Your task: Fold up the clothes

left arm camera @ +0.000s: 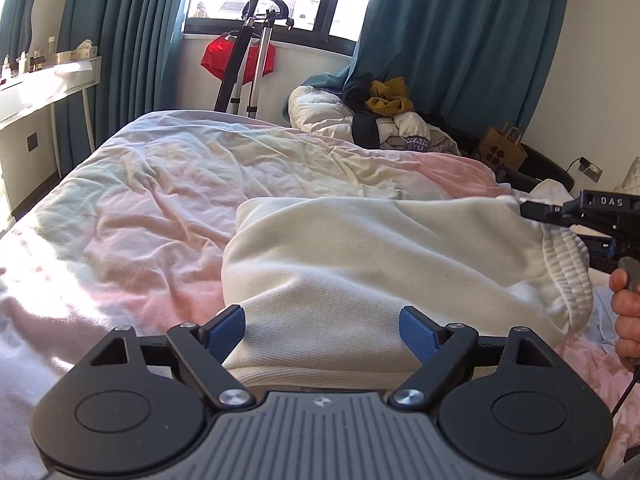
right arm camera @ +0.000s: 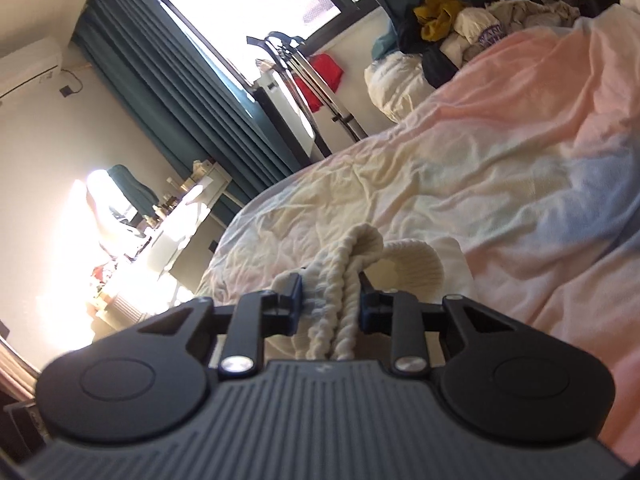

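A cream sweatshirt (left arm camera: 360, 256) lies folded over on the bed, its ribbed hem at the right. My left gripper (left arm camera: 322, 326) is open, its blue pads (left arm camera: 418, 330) on either side of the garment's near edge. My right gripper (right arm camera: 330, 298) is shut on the ribbed hem (right arm camera: 344, 272), which bunches between the jaws. The right gripper also shows in the left wrist view (left arm camera: 560, 212) at the garment's right end, holding the hem slightly raised.
The bed has a wrinkled pink, white and pale blue sheet (left arm camera: 160, 184). A pile of clothes (left arm camera: 384, 116) lies at the far side. A stand with a red garment (left arm camera: 240, 60) is by the window. A white desk (left arm camera: 48, 80) is at left.
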### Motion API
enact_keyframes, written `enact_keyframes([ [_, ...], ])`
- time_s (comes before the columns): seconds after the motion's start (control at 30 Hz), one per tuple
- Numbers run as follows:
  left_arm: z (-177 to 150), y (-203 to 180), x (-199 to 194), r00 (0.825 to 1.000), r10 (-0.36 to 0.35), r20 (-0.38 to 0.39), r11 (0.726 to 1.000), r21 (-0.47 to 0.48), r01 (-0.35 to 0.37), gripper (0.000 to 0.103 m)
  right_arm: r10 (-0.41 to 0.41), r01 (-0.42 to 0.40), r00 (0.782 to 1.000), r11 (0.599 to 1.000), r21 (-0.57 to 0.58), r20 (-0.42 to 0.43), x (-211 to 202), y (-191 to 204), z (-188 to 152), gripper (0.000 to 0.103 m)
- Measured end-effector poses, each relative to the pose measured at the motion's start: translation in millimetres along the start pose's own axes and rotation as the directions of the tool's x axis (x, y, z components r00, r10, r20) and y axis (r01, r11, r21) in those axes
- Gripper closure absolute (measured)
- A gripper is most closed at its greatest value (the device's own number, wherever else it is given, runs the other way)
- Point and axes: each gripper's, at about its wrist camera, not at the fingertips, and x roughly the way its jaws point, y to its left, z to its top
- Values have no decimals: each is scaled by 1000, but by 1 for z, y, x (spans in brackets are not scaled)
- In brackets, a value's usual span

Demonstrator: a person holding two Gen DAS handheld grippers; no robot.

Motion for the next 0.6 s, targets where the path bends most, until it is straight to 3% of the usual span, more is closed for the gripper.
enact_keyframes([
  [0.07, 0, 0, 0, 1000, -4, 2, 1000, 0, 4, 17, 21, -20, 999, 999, -26, 40, -2, 4, 12, 73],
  [0.17, 0, 1, 0, 1000, -6, 1, 1000, 0, 6, 17, -15, 17, 999, 999, -42, 41, 5, -7, 21, 73],
  [0.23, 0, 1, 2, 1000, -8, -6, 1000, 2, 8, 17, -86, 85, 996, 996, -6, -19, 21, -26, 14, 73],
  [0.33, 0, -1, 6, 1000, -15, -15, 1000, 9, 15, 17, -196, 200, 970, 980, 16, -141, 43, -55, -6, 72],
  [0.43, 0, -2, 8, 1000, -3, -18, 1000, 28, 4, 16, -172, 181, 976, 982, 52, -133, 37, -56, -8, 70],
  [0.6, 3, 12, 6, 999, -38, -29, 998, -47, 36, 15, -158, 166, 983, 983, 80, -97, 15, -45, -12, 60],
])
